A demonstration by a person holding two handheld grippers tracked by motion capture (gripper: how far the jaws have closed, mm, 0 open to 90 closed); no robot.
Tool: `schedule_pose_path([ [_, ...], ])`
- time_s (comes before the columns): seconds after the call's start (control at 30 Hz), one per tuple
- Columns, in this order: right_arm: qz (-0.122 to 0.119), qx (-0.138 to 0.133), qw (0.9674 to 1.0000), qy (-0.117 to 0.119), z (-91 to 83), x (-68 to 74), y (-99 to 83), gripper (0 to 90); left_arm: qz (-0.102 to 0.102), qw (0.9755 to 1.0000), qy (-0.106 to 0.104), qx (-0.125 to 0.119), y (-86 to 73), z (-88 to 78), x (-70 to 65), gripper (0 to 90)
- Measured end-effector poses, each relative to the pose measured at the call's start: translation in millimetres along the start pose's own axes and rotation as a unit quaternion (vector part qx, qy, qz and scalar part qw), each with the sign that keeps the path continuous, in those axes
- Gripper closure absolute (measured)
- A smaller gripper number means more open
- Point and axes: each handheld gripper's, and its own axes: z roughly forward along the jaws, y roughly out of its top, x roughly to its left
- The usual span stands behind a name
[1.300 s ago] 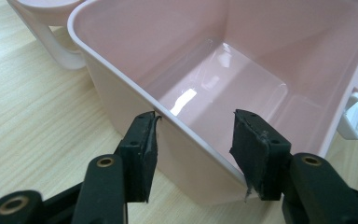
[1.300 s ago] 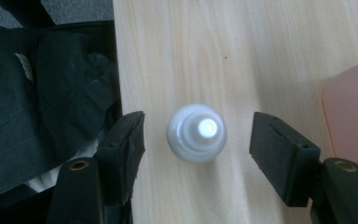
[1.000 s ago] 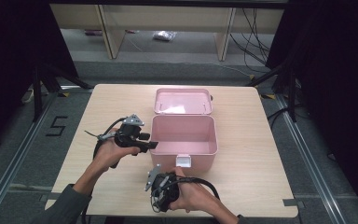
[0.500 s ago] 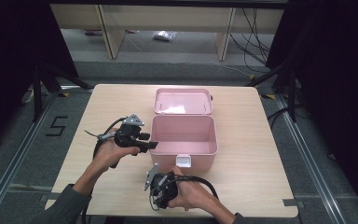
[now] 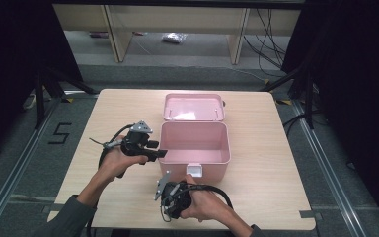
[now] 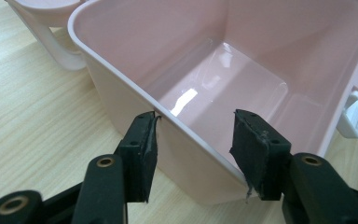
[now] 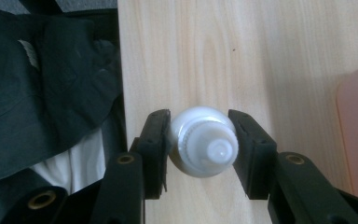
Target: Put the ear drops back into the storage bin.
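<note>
An open pink box [image 5: 194, 163] stands mid-table, its lid [image 5: 193, 107] laid back behind it. My left gripper [image 5: 161, 153] is at the box's left wall. In the left gripper view the rim [image 6: 121, 88] runs slantwise between its open jaws [image 6: 193, 135], and the inside of the box is bare. My right gripper [image 5: 168, 206] is near the table's front edge. Its jaws [image 7: 199, 122] have just been closing and now press on both sides of a small white bottle [image 7: 205, 144] with a ribbed cap, which stands on the wood.
The box's white latch [image 5: 195, 171] hangs on its front wall, close to my right hand. The table edge [image 7: 121, 70] runs just left of the bottle, with a person's dark clothing beyond it. Bare wood lies right of the box.
</note>
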Motion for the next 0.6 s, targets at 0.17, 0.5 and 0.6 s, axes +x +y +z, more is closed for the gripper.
schedule_pose_path([
  [0.17,-0.004,0.002,1.0,-0.004,-8.6,-3.2,-3.0,60.5,0.0,1.0,-0.003,-0.001,-0.4,-0.5,0.1,50.3],
  [0.5,0.018,0.004,0.9998,-0.005,-48.3,-6.9,-18.8,60.5,0.001,1.0,-0.005,0.0,0.1,-1.6,0.4,50.5],
  [0.6,0.019,-0.004,0.9998,-0.01,-61.6,-11.2,-25.6,60.5,0.002,1.0,-0.003,0.001,0.3,-1.7,0.1,50.5],
])
